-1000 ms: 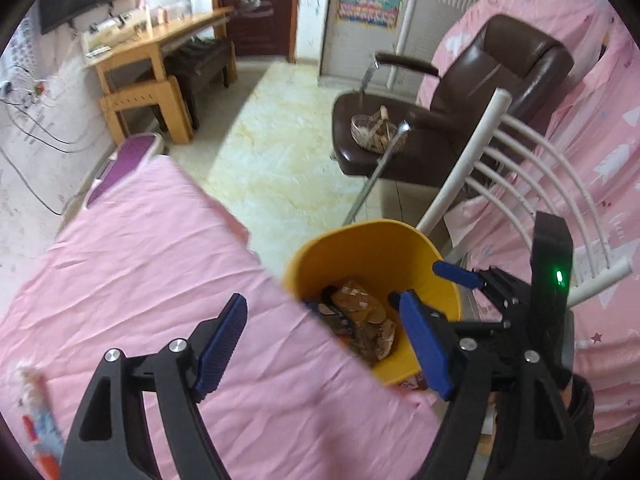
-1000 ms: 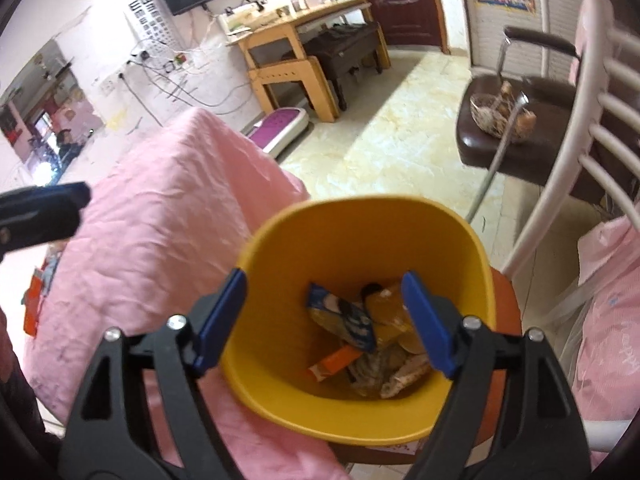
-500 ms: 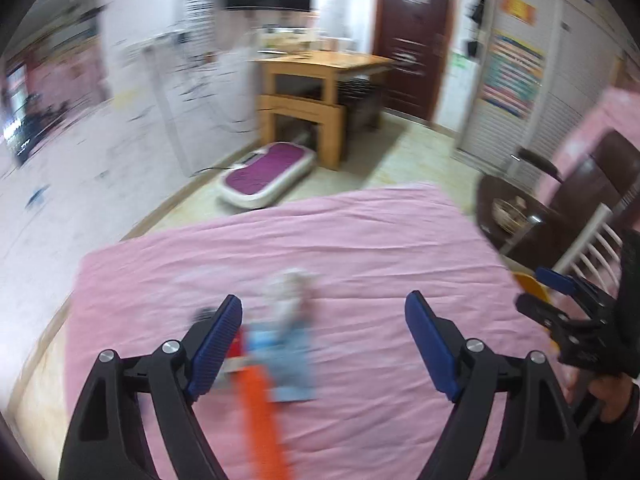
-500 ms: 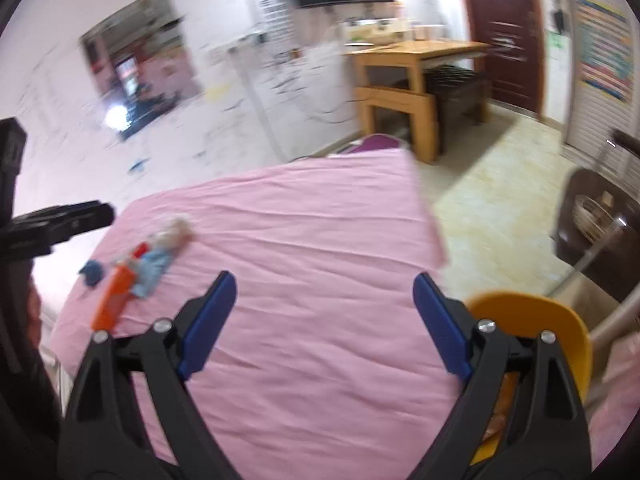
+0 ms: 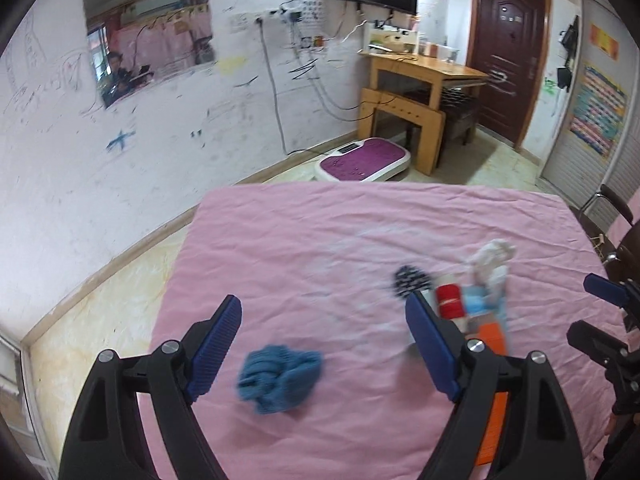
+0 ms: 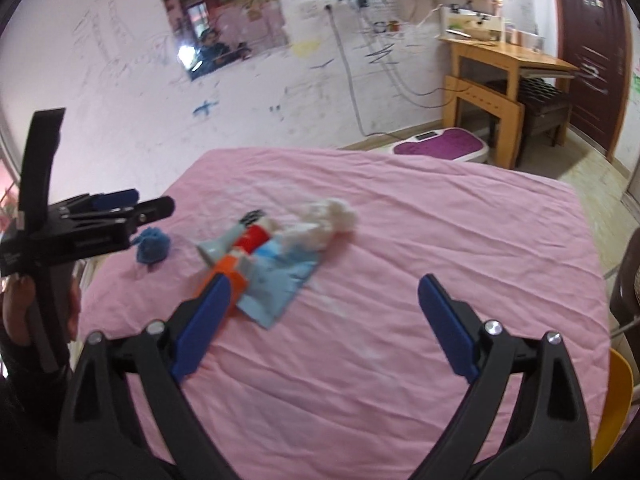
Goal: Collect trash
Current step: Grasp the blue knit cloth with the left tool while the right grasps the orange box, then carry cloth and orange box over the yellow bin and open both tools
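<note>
A pile of trash lies on the pink bedsheet [image 5: 320,248]. A crumpled blue wad [image 5: 280,376] [image 6: 152,246] lies between the fingers of my open, empty left gripper [image 5: 324,344], which hovers just above it. To its right lie a red-and-white tube [image 5: 450,300] [image 6: 250,238], an orange packet [image 5: 494,412] [image 6: 228,270], a light blue wrapper [image 6: 276,280], a white crumpled tissue [image 5: 492,254] [image 6: 326,216] and a dark striped scrap [image 5: 412,278]. My right gripper [image 6: 322,320] is open and empty above the sheet, right of the pile. The yellow bin [image 6: 614,404] shows at the right edge.
A scribbled white wall with a mirror [image 5: 148,32] stands behind the bed. A wooden desk [image 5: 424,80], a purple scale [image 5: 366,158] and a dark door [image 5: 508,52] lie beyond the bed's far edge. A dark chair [image 5: 616,208] is at the right.
Both grippers swung left from over the yellow bin to over the bed. The left one now hovers at the blue wad. Both stayed open and empty.
</note>
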A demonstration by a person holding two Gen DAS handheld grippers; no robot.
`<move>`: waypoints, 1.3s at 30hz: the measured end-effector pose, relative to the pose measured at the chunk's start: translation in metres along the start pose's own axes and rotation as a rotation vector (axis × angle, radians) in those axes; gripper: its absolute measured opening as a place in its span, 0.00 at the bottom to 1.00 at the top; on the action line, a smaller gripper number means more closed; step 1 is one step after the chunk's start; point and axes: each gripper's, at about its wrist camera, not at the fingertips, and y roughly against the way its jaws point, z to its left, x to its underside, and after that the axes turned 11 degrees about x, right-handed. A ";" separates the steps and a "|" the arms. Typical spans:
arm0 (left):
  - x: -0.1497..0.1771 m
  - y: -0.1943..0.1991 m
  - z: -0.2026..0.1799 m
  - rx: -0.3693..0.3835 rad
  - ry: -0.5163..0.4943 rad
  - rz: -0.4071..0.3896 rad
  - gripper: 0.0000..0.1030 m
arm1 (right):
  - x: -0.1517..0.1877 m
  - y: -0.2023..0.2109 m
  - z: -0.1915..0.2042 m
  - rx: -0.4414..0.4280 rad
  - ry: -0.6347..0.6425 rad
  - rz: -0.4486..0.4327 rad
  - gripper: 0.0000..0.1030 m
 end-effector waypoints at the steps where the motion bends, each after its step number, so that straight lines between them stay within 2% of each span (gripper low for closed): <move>1: 0.002 -0.001 0.006 0.004 0.007 0.004 0.78 | -0.001 -0.002 0.005 -0.009 0.006 0.009 0.88; 4: 0.007 -0.003 0.026 0.076 0.058 0.037 0.78 | 0.001 -0.008 0.021 -0.049 0.015 0.049 0.94; 6: 0.008 -0.005 0.041 0.170 0.116 0.065 0.78 | 0.002 -0.011 0.035 -0.069 0.032 0.074 0.94; 9: 0.013 -0.008 0.051 0.221 0.146 0.085 0.78 | 0.006 -0.018 0.053 -0.087 0.063 0.112 0.94; 15: 0.022 -0.022 0.054 0.250 0.131 0.133 0.78 | 0.013 -0.022 0.090 -0.091 0.140 0.163 0.94; 19: 0.025 -0.025 0.049 0.260 0.094 0.144 0.77 | 0.019 -0.021 0.112 -0.052 0.198 0.170 0.94; 20: 0.026 -0.026 0.048 0.264 0.084 0.140 0.73 | 0.020 -0.021 0.115 -0.040 0.203 0.169 0.92; 21: 0.026 -0.027 0.046 0.266 0.074 0.144 0.64 | 0.021 -0.022 0.117 -0.026 0.207 0.171 0.87; 22: 0.027 -0.029 0.046 0.263 0.067 0.149 0.58 | 0.021 -0.023 0.118 -0.010 0.210 0.172 0.69; 23: 0.027 -0.031 0.043 0.253 0.052 0.152 0.47 | 0.022 -0.025 0.118 -0.002 0.204 0.174 0.53; 24: 0.028 -0.033 0.040 0.246 0.041 0.154 0.39 | 0.023 -0.026 0.117 0.005 0.204 0.174 0.48; 25: 0.030 -0.034 0.039 0.243 0.030 0.156 0.36 | 0.023 -0.027 0.117 0.012 0.206 0.173 0.39; 28: 0.033 -0.036 0.040 0.245 0.020 0.152 0.28 | 0.024 -0.029 0.115 -0.003 0.196 0.175 0.34; 29: 0.034 -0.036 0.040 0.233 0.013 0.148 0.23 | 0.024 -0.029 0.114 -0.002 0.197 0.173 0.28; 31: 0.035 -0.034 0.043 0.249 0.014 0.146 0.21 | 0.024 -0.028 0.112 -0.017 0.179 0.168 0.21; 36: 0.035 -0.027 0.056 0.299 0.064 0.122 0.17 | 0.022 -0.022 0.106 -0.043 0.136 0.148 0.21; 39: 0.031 -0.017 0.060 0.300 0.074 0.098 0.17 | 0.018 -0.015 0.100 -0.061 0.112 0.126 0.21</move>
